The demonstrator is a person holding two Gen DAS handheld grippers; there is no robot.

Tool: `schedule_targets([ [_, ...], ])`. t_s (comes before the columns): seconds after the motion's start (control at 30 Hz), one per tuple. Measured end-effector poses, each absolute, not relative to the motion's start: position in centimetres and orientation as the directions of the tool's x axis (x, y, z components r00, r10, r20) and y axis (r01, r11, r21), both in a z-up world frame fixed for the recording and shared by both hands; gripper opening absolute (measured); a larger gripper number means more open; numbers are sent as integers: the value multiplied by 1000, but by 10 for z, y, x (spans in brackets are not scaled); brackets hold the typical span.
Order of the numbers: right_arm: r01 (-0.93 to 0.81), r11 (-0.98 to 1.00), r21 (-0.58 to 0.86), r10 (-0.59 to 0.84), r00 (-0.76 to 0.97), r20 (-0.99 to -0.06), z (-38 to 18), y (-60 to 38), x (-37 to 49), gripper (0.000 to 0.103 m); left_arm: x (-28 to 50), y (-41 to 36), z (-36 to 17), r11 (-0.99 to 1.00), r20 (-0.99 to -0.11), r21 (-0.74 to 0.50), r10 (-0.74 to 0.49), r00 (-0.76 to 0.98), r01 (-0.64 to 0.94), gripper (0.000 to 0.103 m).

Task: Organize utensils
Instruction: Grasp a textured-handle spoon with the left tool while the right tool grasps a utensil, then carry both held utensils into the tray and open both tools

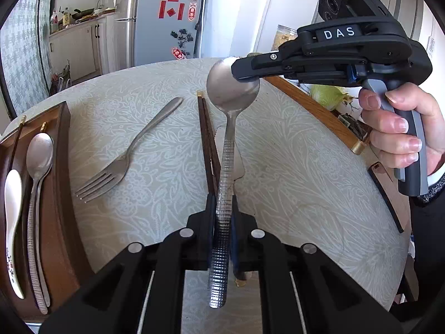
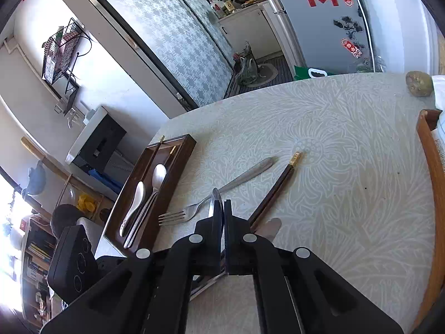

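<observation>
Both grippers have the same metal spoon (image 1: 232, 89) up off the patterned table (image 1: 306, 181): the left gripper (image 1: 222, 203) is clamped on its ridged handle, the right gripper (image 1: 236, 71) is pinched shut on the rim of the bowl. Looks like a handover, mid-air. Over in the brown wooden tray (image 1: 62, 167) there's a white ceramic spoon (image 1: 12, 194), a second metal spoon (image 1: 39, 153) and a dark chopstick (image 1: 16, 139) already stowed. Still loose on the table: the fork (image 1: 119, 164) and the pair of dark chopsticks (image 1: 207, 139). So partly done, with this spoon, the fork and those chopsticks apparently left to file.
</observation>
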State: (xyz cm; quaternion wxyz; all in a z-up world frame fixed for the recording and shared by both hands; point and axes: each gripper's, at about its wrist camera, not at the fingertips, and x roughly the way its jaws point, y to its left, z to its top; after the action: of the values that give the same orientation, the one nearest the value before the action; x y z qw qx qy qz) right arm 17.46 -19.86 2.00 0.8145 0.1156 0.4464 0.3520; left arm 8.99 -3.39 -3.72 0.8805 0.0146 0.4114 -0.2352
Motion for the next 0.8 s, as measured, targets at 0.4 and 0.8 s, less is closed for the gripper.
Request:
schedule_targets([
  [0.4,-569,646,510,733,274,-623,43,-90,186,2,67,59,9,957,-696,-95,-260,670,273,11],
  [0.8,-632,639,438,703,249,-667,8,29,207,2,89,135,-19,989,-745,-101,-150,650,112,11],
])
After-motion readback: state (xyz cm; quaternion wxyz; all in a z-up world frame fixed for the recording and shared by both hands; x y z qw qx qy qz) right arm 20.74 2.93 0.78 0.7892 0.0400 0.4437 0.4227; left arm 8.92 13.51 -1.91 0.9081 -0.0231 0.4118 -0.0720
